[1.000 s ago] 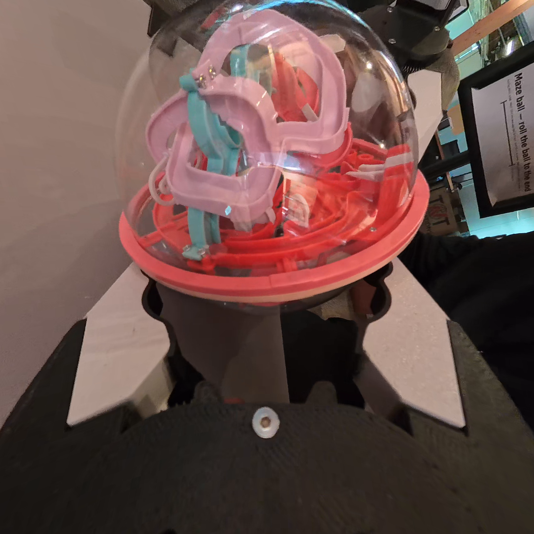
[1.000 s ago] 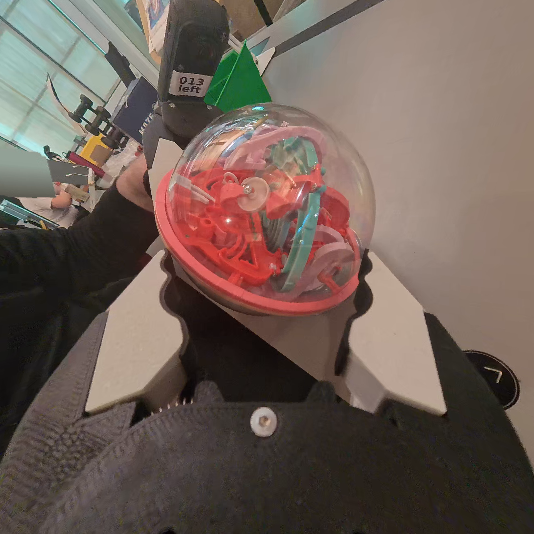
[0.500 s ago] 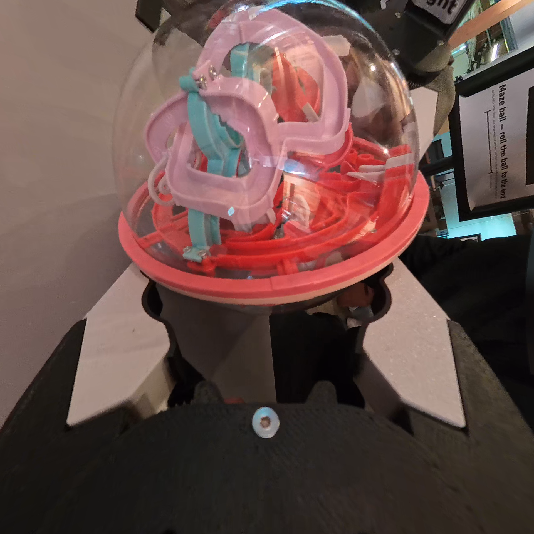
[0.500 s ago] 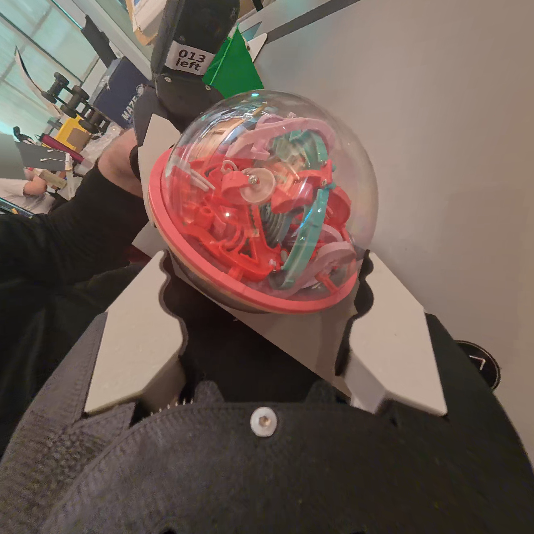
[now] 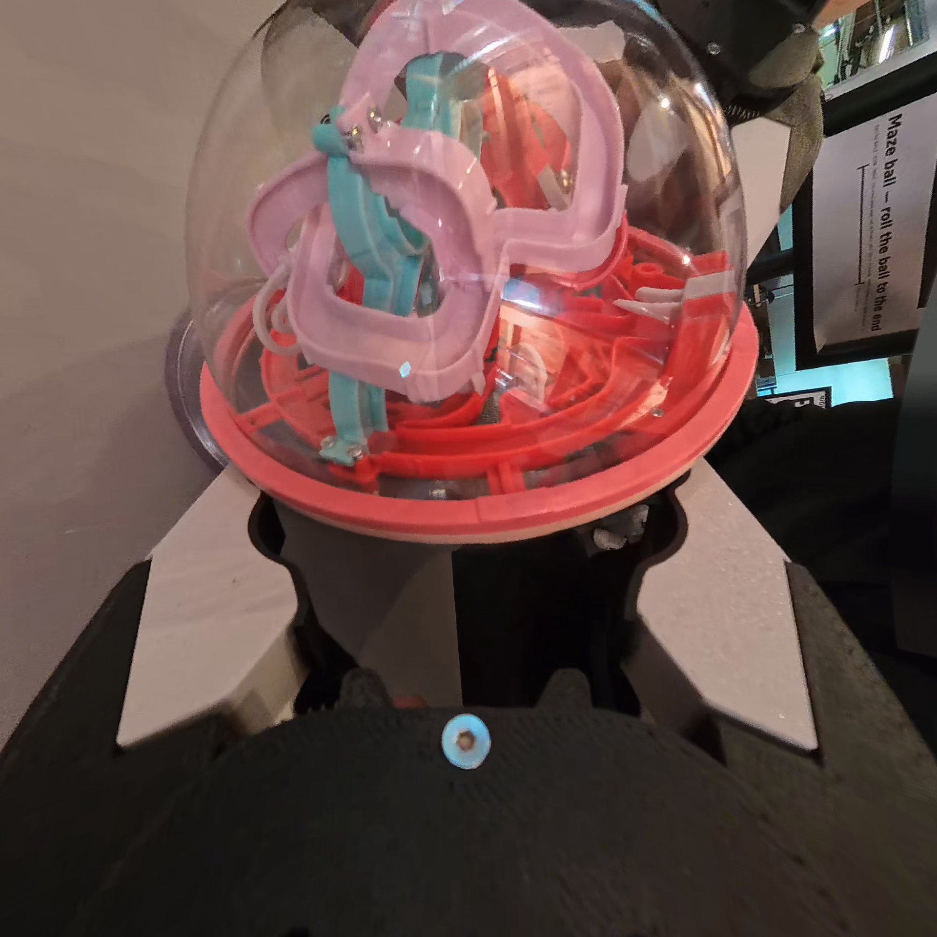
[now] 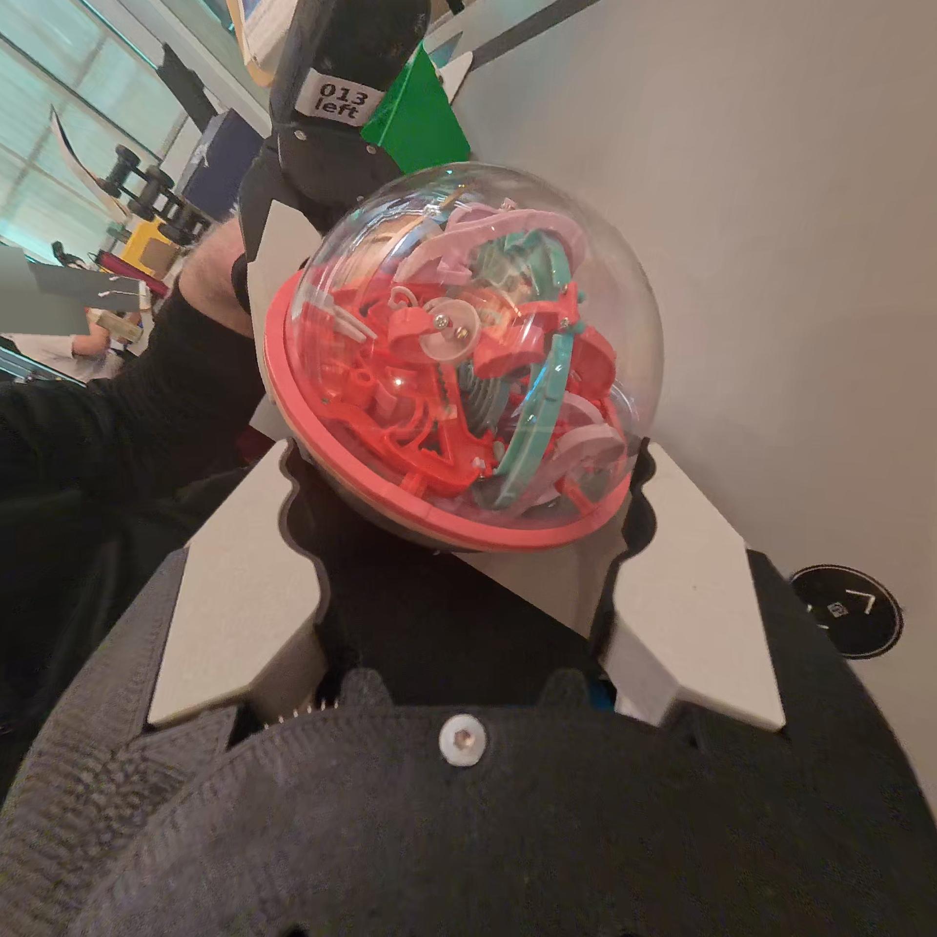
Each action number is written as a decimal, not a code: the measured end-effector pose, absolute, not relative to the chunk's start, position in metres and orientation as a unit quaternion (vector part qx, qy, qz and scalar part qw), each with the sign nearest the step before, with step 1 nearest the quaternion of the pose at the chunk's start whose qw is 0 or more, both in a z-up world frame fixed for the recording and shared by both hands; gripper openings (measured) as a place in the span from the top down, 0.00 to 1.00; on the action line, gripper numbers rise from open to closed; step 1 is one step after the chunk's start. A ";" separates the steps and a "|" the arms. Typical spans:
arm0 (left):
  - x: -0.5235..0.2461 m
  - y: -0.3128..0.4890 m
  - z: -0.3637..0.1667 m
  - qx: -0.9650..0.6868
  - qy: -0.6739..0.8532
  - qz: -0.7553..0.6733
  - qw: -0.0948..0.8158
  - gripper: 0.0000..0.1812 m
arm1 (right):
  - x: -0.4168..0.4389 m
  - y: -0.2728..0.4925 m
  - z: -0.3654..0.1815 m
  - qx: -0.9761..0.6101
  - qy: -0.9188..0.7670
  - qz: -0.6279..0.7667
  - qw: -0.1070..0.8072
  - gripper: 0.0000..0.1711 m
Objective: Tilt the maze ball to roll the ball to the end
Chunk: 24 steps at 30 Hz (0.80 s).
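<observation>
The maze ball (image 5: 456,243) is a clear sphere with a pink rim and pink, teal and red tracks inside. It is held up between both grippers, off the grey surface. My left gripper (image 5: 466,507) is shut on its rim, one white finger (image 5: 213,583) on each side. My right gripper (image 6: 461,481) is shut on the same ball (image 6: 471,365) from the other side, and the rim sits tilted in that view. Each gripper shows behind the ball in the other's view: the left gripper (image 6: 329,101) and the right gripper (image 5: 750,45). I cannot make out the small ball inside.
A grey surface (image 6: 760,203) lies behind the ball. On it are a black round disc (image 6: 847,611) and a clear round stand (image 5: 185,395). A green triangle (image 6: 416,121) and a framed sign (image 5: 872,228) stand farther off. A black sleeve (image 6: 127,405) reaches in from the left.
Both grippers have turned a little with the ball still held. In the right wrist view the rim has tipped more steeply and the left gripper has shifted right.
</observation>
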<state>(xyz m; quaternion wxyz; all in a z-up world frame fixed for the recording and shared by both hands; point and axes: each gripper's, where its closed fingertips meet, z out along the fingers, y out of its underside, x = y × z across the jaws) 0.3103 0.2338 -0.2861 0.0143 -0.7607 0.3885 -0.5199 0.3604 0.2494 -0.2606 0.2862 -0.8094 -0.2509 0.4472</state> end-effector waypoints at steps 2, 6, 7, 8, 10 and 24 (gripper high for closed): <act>0.310 0.234 -0.285 -0.761 0.388 -0.520 0.011 0.19 | 0.359 0.248 -0.260 -0.810 -0.252 0.445 0.287 0.25; 0.310 0.234 -0.285 -0.759 0.390 -0.522 0.005 0.19 | 0.357 0.247 -0.260 -0.809 -0.263 0.438 0.291 0.22; 0.310 0.235 -0.285 -0.758 0.388 -0.524 0.004 0.19 | 0.357 0.246 -0.261 -0.808 -0.267 0.435 0.294 0.22; 0.310 0.235 -0.285 -0.756 0.388 -0.527 0.003 0.19 | 0.357 0.246 -0.261 -0.807 -0.269 0.434 0.296 0.22; 0.310 0.236 -0.285 -0.755 0.385 -0.531 -0.001 0.19 | 0.358 0.247 -0.261 -0.806 -0.271 0.432 0.299 0.23; 0.310 0.239 -0.282 -0.751 0.381 -0.540 -0.011 0.19 | 0.361 0.242 -0.267 -0.802 -0.308 0.413 0.302 0.23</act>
